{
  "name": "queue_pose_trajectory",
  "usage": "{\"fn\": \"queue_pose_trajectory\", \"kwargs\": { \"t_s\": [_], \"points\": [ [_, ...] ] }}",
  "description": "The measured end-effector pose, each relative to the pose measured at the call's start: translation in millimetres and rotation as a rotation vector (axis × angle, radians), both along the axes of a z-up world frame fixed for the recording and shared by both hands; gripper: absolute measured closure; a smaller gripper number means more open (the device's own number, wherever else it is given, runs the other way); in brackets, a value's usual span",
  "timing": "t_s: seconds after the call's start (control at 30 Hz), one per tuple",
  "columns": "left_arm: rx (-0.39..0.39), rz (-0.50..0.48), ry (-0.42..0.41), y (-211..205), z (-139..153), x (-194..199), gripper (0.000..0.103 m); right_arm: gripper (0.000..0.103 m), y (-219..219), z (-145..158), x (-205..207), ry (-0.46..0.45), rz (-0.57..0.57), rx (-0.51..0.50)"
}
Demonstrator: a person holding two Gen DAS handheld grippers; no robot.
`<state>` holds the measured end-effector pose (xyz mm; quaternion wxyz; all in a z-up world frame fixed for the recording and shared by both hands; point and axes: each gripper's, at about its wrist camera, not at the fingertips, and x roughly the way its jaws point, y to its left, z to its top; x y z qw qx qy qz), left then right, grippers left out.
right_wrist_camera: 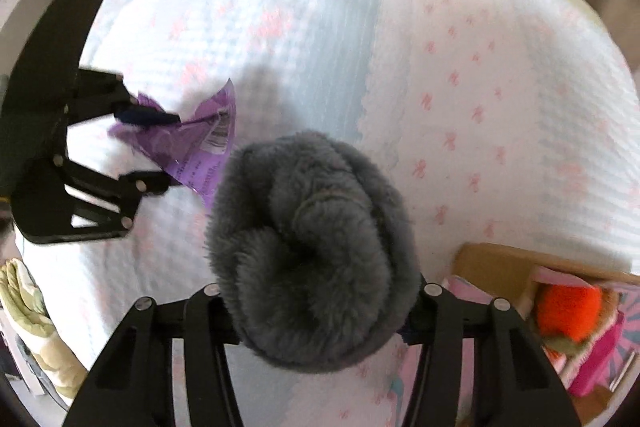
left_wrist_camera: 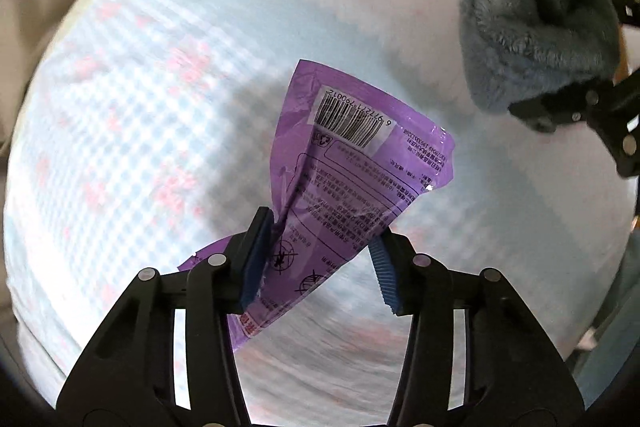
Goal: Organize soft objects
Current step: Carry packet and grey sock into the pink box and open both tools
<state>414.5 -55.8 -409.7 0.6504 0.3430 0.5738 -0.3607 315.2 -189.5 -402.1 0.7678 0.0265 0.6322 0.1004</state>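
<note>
Grey plush (right_wrist_camera: pixel 312 259) hides right gripper (right_wrist_camera: pixel 320 311) pads (bedspread (right_wrist_camera: pixel 480 75) blurred).

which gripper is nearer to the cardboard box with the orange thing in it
Right. The right gripper, shut on the grey plush item, hangs just beside the cardboard box. The left gripper, shut on the purple packet, is across the bedspread, farther away.

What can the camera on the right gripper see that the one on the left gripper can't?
Only the right wrist view shows the orange plush toy in the cardboard box.

Only the left wrist view shows the purple packet's barcode clearly.

Both show the left gripper pinching the purple packet, the right gripper clamped on the grey fluffy bundle, and the bow-patterned bedspread.
</note>
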Motion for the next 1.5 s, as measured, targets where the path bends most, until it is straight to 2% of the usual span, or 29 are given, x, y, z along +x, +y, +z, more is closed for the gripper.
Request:
{"fn": "queue_pose_trajectory", "kwargs": {
  "t_s": [0.2,0.33,0.37,0.5,0.57,0.63,0.8,0.83,0.97,1.13,1.27,1.5],
  "points": [
    [-0.086,0.113,-0.054,15.8,74.7,-18.8,0.060,0.054,-2.1,67.6,-26.4,-0.108,-0.054,0.031],
    [-0.105,0.178,-0.084,18.1,123.2,-39.7,0.060,0.054,-1.5,114.1,-47.4,-0.159,-0.085,0.039],
    [-0.113,0.197,-0.093,12.6,131.9,-62.8,0.060,0.054,-0.5,125.5,-53.3,-0.169,-0.092,0.046],
    [-0.144,0.296,-0.110,12.4,179.6,-93.2,0.060,0.054,-3.9,167.7,-85.3,-0.219,-0.119,0.068],
    [-0.162,0.333,-0.123,5.0,197.0,-106.7,0.060,0.054,-12.6,187.2,-99.5,-0.235,-0.137,0.083],
    [-0.178,0.353,-0.142,-9.0,202.0,-131.2,0.060,0.054,-24.5,203.9,-115.6,-0.253,-0.153,0.090],
    [-0.245,0.362,-0.177,-47.9,237.6,-171.0,0.060,0.054,-57.4,227.8,-146.7,-0.304,-0.164,0.040],
    [-0.252,0.358,-0.182,-60.3,231.6,-167.3,0.060,0.054,-66.4,228.3,-150.2,-0.310,-0.173,0.039],
    [-0.295,0.346,-0.186,-108.4,241.3,-190.8,0.060,0.054,-109.5,231.1,-172.1,-0.316,-0.220,0.020],
    [-0.319,0.325,-0.178,-166.9,235.8,-206.8,0.060,0.054,-172.2,221.2,-190.1,-0.295,-0.276,-0.005],
    [-0.321,0.333,-0.158,-212.7,215.4,-211.7,0.060,0.053,-217.2,208.5,-197.4,-0.270,-0.311,-0.010],
    [-0.299,0.391,-0.080,-272.0,159.6,-206.1,0.060,0.053,-276.8,161.7,-185.6,-0.193,-0.352,0.010]
  ]
}}
